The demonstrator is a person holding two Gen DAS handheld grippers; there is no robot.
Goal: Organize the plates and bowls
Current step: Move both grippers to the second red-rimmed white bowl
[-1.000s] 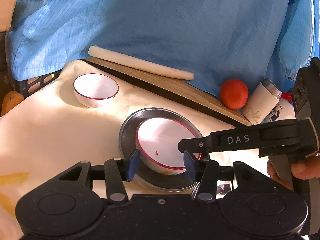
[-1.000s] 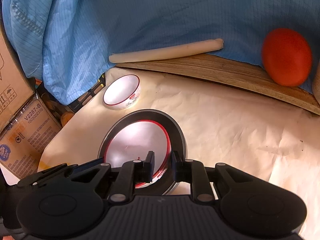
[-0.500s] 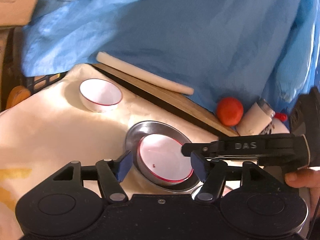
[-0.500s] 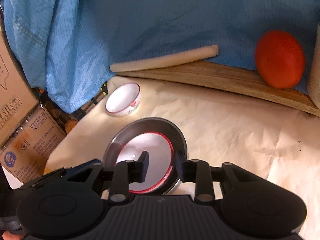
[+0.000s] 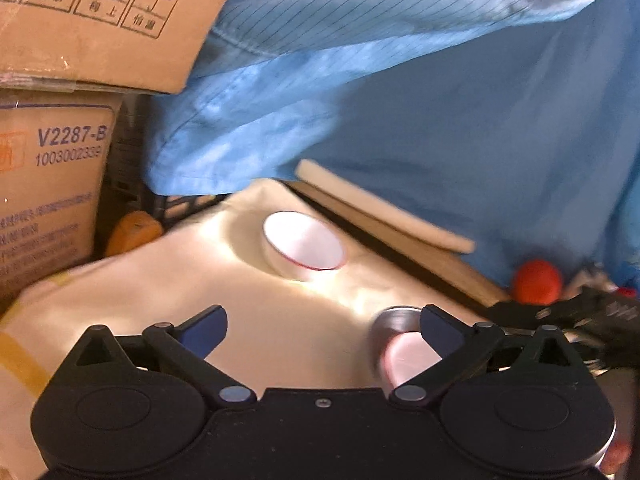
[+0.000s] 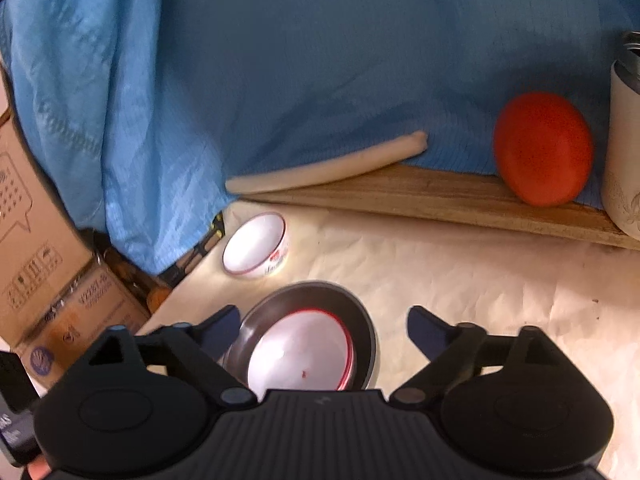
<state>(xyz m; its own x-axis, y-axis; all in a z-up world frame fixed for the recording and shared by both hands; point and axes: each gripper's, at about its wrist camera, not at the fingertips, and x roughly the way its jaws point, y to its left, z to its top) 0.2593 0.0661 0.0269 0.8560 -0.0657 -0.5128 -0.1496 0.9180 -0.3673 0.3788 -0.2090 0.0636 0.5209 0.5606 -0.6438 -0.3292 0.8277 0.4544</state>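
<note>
A white bowl with a red rim [image 6: 301, 354] sits inside a shallow metal plate [image 6: 362, 326] on the cream cloth. It shows again, partly hidden, in the left wrist view as the bowl [image 5: 404, 354] in the plate [image 5: 394, 317]. A second red-rimmed white bowl [image 5: 304, 245] [image 6: 256, 245] stands alone farther back. My right gripper [image 6: 322, 330] hangs over the plate, its jaws opening wide and gripping nothing. My left gripper [image 5: 324, 326] is also opening, with bare cloth between its fingers; its right finger [image 5: 440, 330] overlaps the plate.
A wooden board [image 6: 440, 196] with a pale rolling pin [image 6: 328, 168] runs along the back under a blue sheet [image 6: 300, 60]. A tomato [image 6: 542, 148] and a white tumbler [image 6: 624, 152] stand at the right. Cardboard boxes [image 5: 48, 184] border the left.
Both grippers have opened wide, the right one letting go of the bowl's rim. The left gripper has drawn back and to the left, so the plate now lies at its right finger.
</note>
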